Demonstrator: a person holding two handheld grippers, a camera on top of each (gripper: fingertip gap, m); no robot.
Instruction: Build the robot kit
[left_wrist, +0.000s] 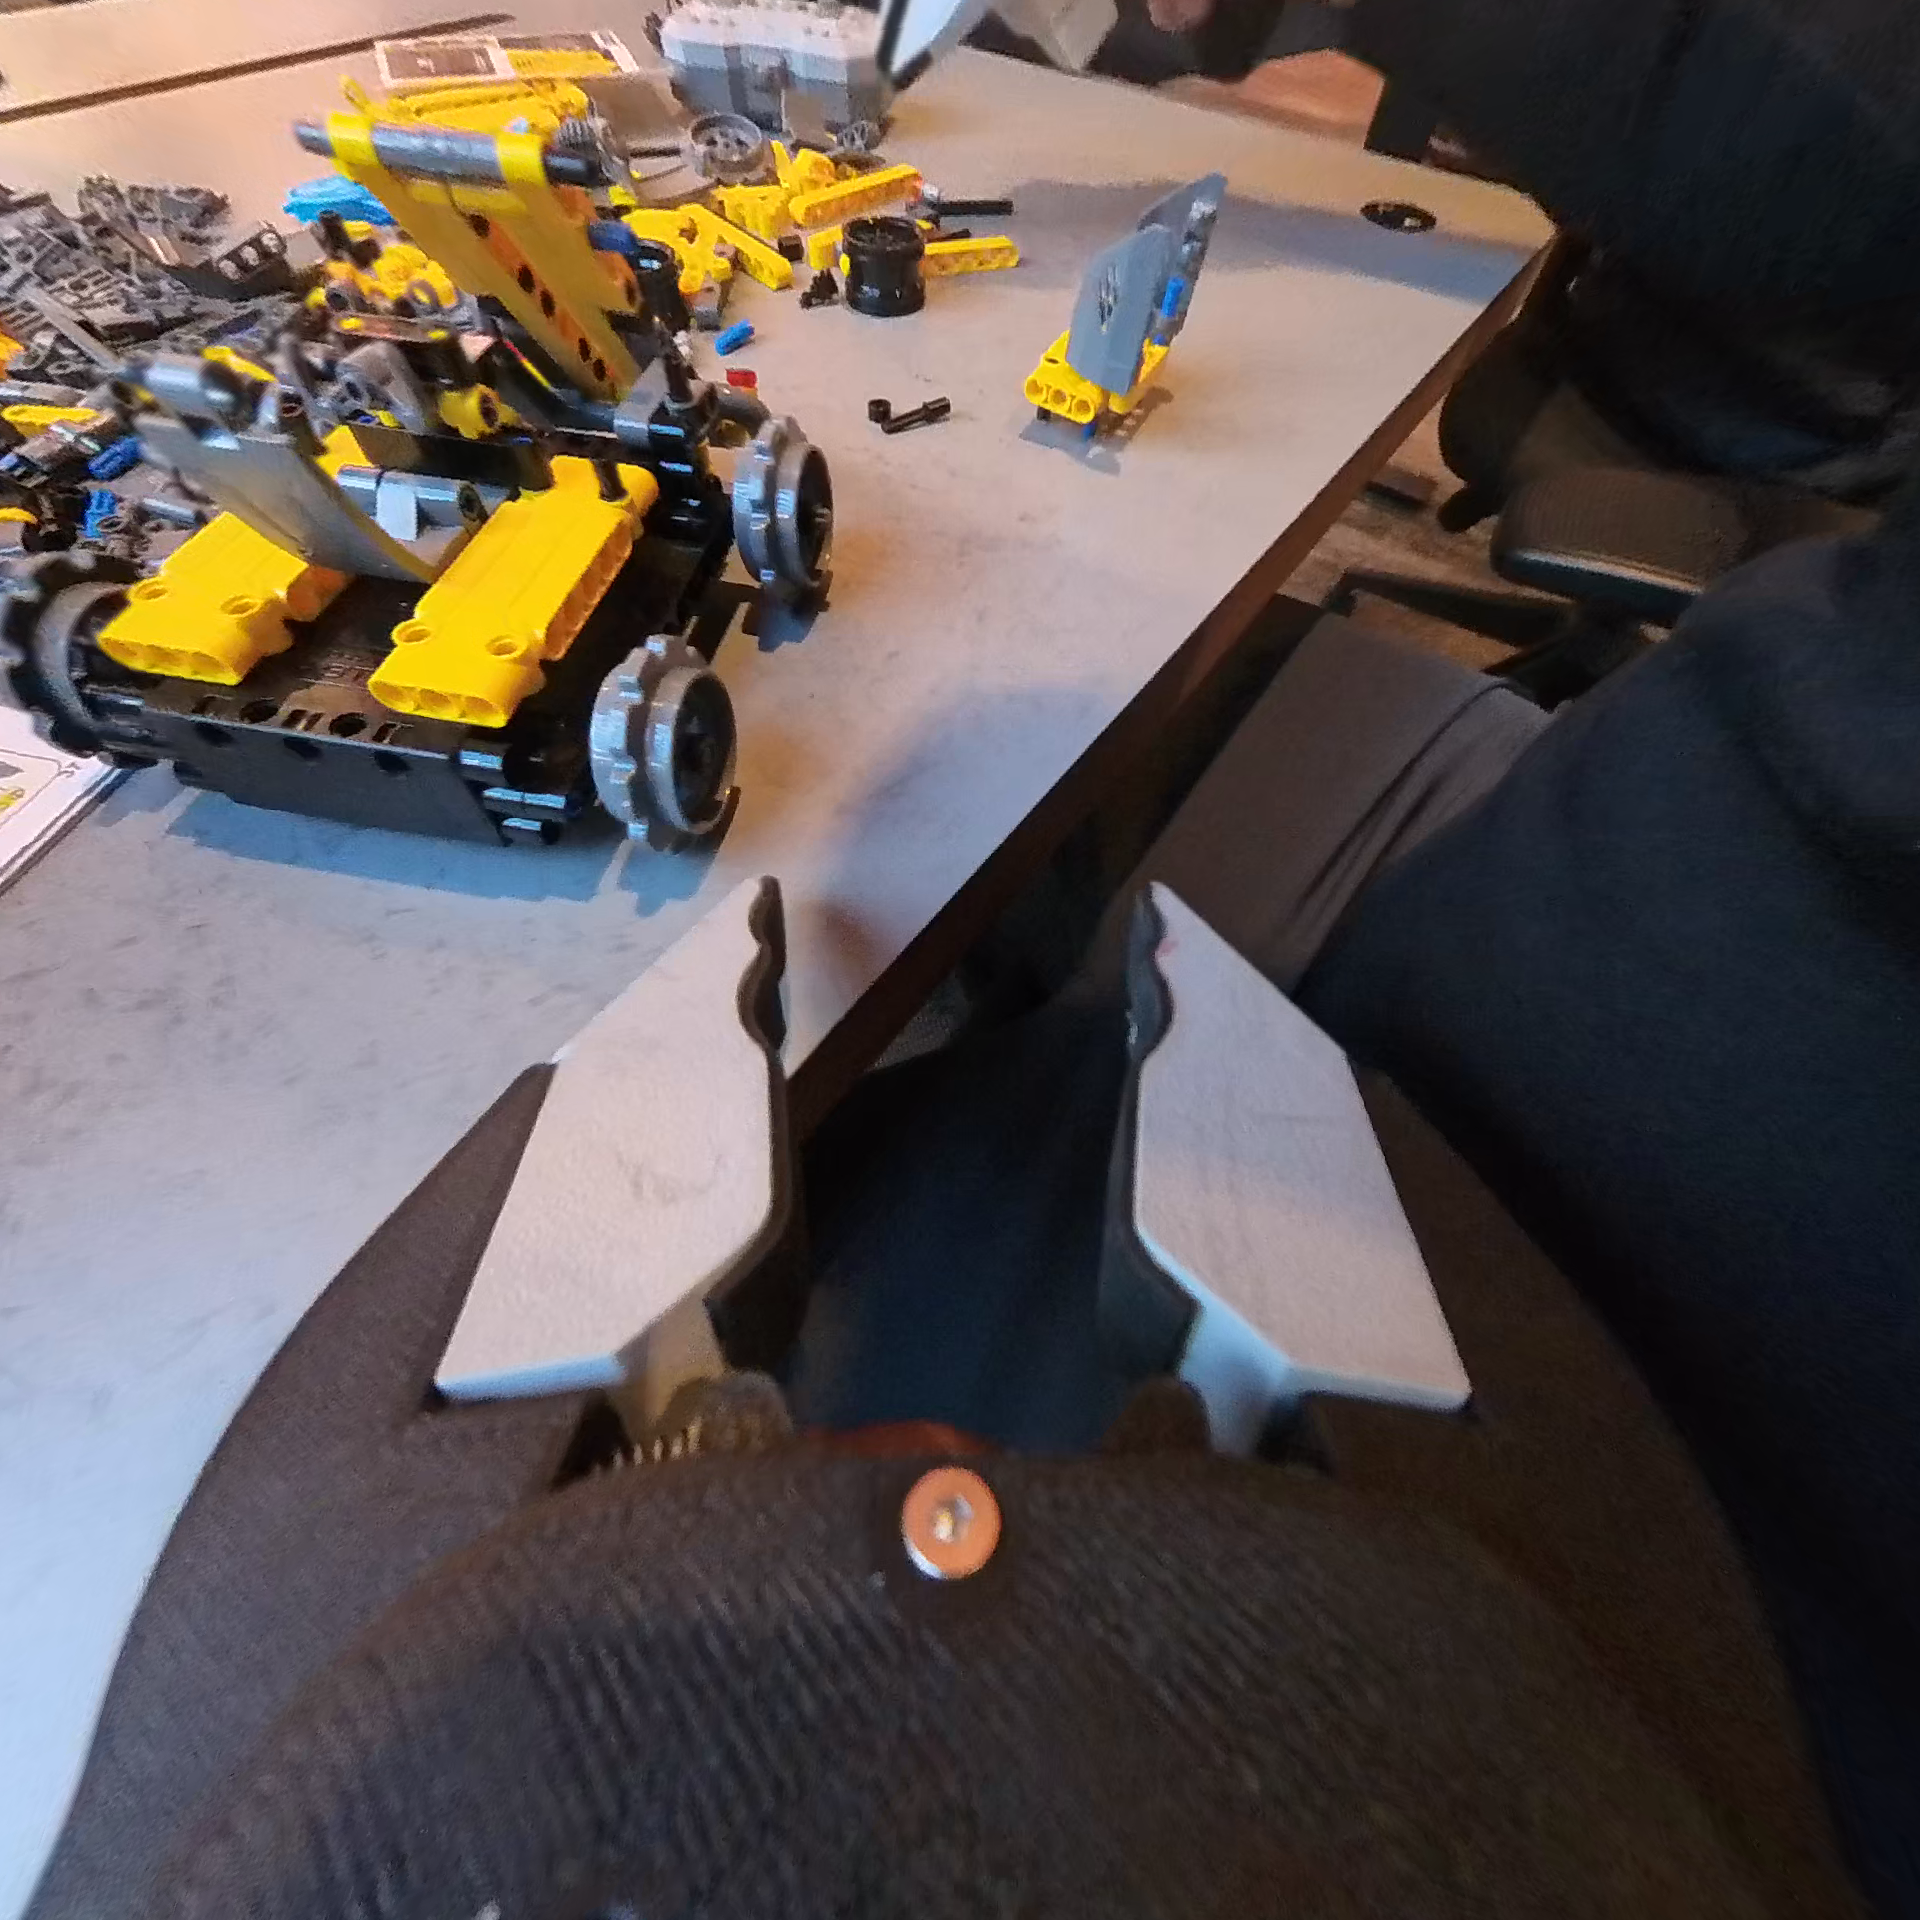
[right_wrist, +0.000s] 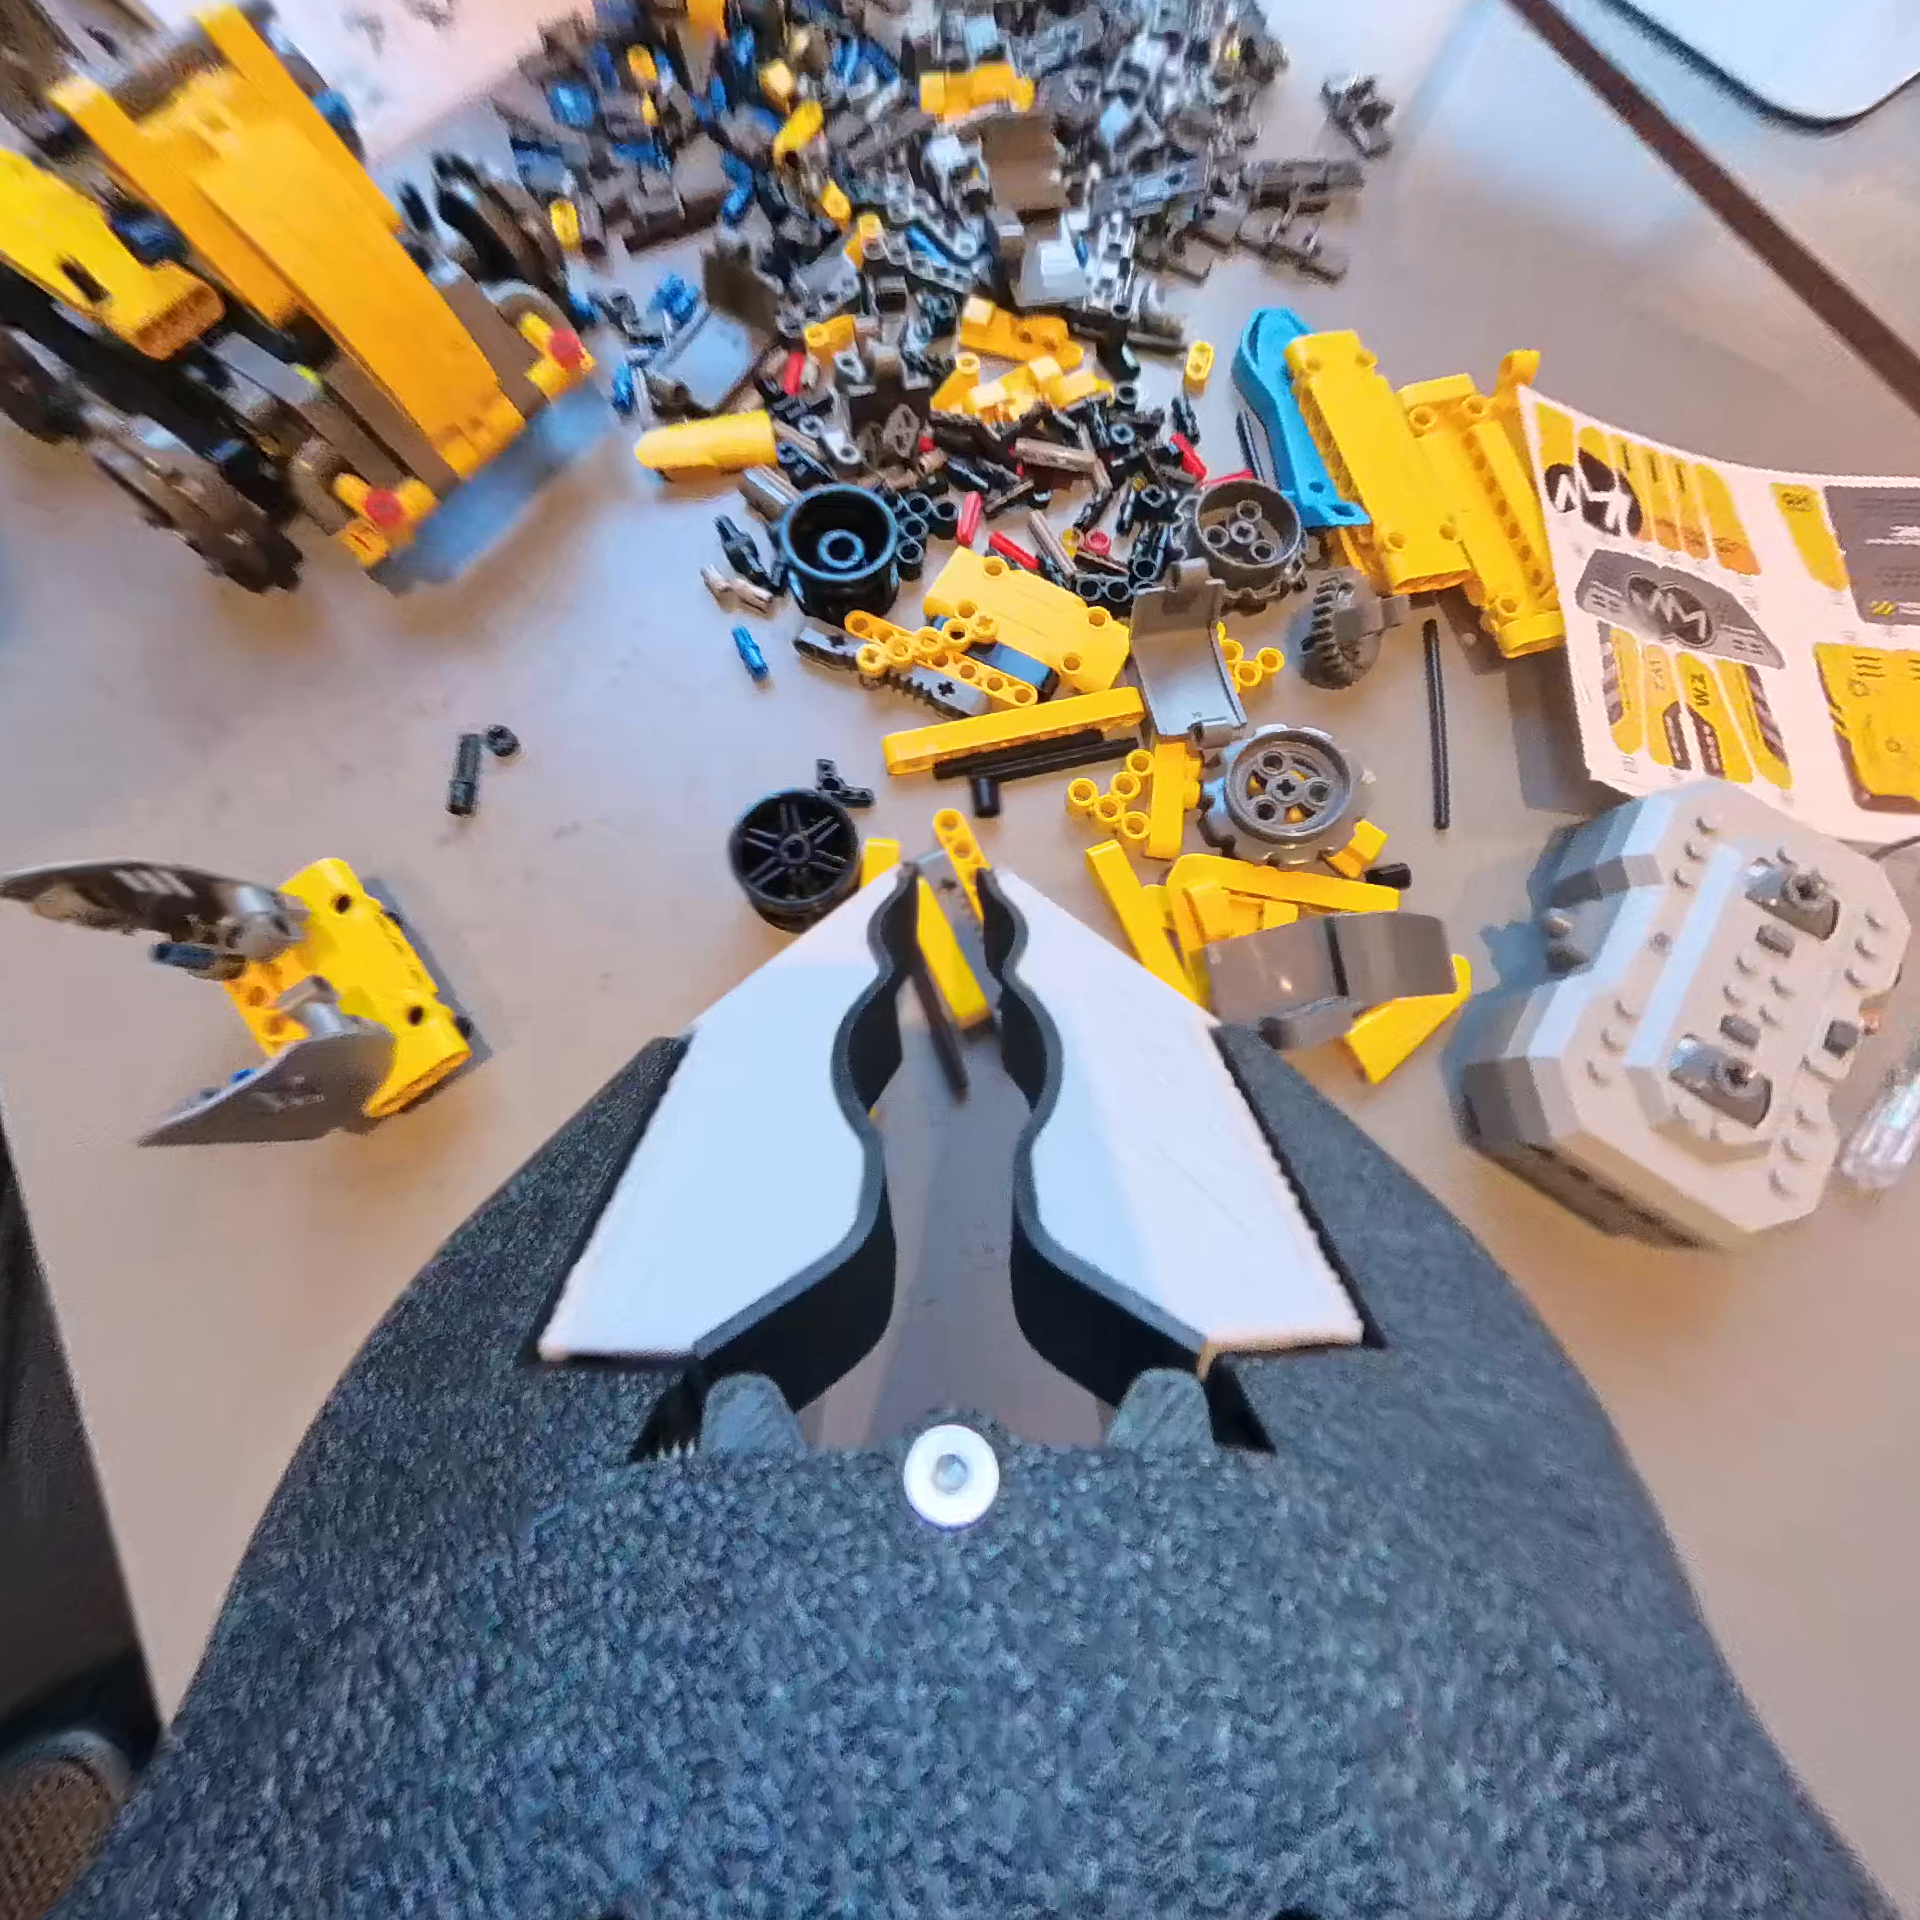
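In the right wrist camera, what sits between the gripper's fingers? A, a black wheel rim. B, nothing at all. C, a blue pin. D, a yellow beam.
D: the right gripper has its fingers nearly closed around a yellow beam, while the black wheel rim lies just left of the fingertips, outside them.

My left gripper (left_wrist: 961, 935) is spread wide, its two grey fingers (left_wrist: 644, 1143) far apart with black inner pads showing and nothing between them. It points slightly downward and hangs in the air. My right gripper (right_wrist: 945, 883) is tilted down, and its fingers (right_wrist: 769, 1122) are drawn close together, tips nearly meeting with a narrow gap left. I cannot tell whether those tips pinch anything. On both, the black textured body fills the lower frame.
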